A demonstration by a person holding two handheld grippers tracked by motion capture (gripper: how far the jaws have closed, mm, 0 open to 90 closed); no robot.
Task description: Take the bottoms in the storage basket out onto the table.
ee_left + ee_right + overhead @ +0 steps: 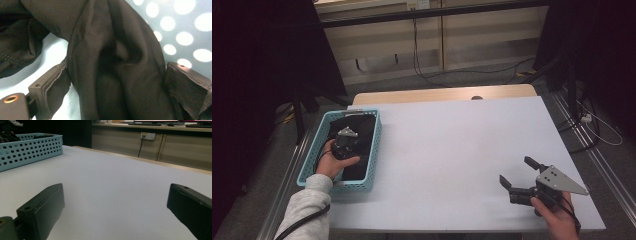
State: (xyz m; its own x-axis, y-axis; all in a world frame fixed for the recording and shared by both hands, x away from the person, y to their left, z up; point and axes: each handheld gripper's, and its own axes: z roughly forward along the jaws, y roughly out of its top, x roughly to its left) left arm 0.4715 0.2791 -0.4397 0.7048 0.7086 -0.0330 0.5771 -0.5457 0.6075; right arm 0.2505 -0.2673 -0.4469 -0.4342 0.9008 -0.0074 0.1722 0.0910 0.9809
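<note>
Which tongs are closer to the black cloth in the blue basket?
The left tongs. They are down in the blue basket with the black cloth between their jaws. The right tongs sit open over the white table, far to the basket's right.

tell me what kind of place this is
Probably a lab or recording workspace, not a home: a plain white table with a blue perforated basket of dark cloth, cables across the floor, and a wall socket behind.
</note>
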